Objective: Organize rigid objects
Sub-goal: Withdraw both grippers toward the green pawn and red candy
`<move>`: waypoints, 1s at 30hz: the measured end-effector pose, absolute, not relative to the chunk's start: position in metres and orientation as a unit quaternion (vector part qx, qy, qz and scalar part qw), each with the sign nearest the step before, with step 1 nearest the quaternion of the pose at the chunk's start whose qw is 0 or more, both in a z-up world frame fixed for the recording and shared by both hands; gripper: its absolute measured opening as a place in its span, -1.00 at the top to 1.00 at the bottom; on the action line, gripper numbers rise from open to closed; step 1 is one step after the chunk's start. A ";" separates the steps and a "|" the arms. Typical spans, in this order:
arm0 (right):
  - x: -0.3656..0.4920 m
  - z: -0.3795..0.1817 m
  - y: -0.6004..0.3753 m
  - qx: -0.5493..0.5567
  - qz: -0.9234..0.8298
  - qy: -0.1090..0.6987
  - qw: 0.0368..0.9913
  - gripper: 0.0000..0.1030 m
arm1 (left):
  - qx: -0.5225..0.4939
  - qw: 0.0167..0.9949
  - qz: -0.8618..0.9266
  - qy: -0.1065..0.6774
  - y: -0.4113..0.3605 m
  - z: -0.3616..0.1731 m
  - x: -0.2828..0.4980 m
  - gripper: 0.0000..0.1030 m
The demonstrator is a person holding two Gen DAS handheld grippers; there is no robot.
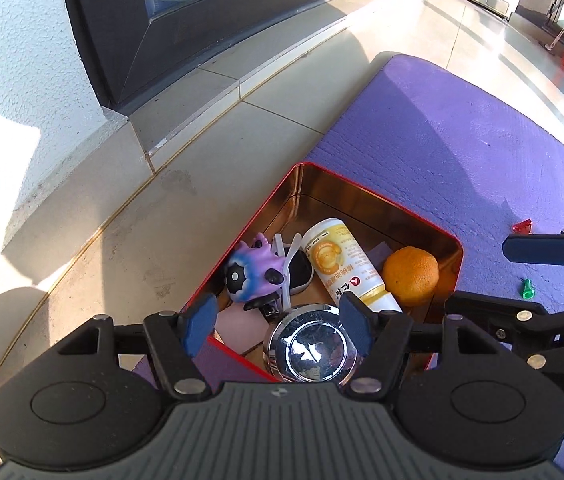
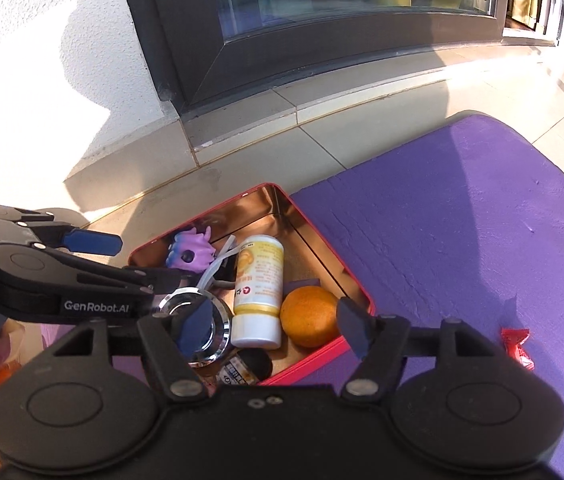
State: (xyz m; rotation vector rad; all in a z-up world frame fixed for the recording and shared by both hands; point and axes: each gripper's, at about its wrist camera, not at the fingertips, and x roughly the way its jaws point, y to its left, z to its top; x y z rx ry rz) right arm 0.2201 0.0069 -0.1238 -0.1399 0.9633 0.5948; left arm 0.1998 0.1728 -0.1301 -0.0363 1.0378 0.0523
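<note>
Red metal tin (image 1: 366, 190) is nearly full; my left tongs (image 1: 277, 326) and right tongs (image 2: 271, 326) gape empty. Red wrapper (image 2: 516, 346) and green peg (image 1: 526, 289) wait at three o'clock.

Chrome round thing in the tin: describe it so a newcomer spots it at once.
Find the purple mat and the red-rimmed, gold-lined tin at its edge by the tiled floor. In the tin's near end, beside the white-and-yellow bottle and the orange, sits the chrome disc, between the open fingers of the left gripper. It is the only mirror-shiny metal piece there, round with a glassy centre.
</note>
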 end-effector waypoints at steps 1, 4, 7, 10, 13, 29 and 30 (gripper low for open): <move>0.216 -0.118 0.003 -0.062 0.281 0.453 0.844 -0.38 | -0.016 0.870 0.022 0.492 0.170 -0.122 0.196 -0.34; 0.204 -0.101 -0.006 -0.054 0.284 0.445 0.848 -0.45 | -0.011 0.879 0.013 0.477 0.161 -0.101 0.187 -0.40; 0.190 -0.086 -0.016 -0.049 0.288 0.433 0.853 -0.50 | 0.001 0.887 0.008 0.461 0.150 -0.083 0.176 -0.40; 0.179 -0.073 -0.027 -0.043 0.286 0.425 0.858 -0.57 | 0.009 0.893 -0.002 0.451 0.138 -0.069 0.166 -0.41; 0.170 -0.063 -0.042 -0.033 0.282 0.420 0.862 -0.64 | 0.013 0.897 -0.009 0.442 0.125 -0.059 0.159 -0.44; 0.166 -0.067 -0.160 0.006 0.192 0.418 0.888 -1.00 | 0.006 0.899 -0.076 0.431 0.028 -0.060 0.151 -0.63; 0.168 -0.068 -0.168 0.007 0.185 0.419 0.889 -1.00 | 0.005 0.898 -0.079 0.432 0.021 -0.063 0.152 -0.63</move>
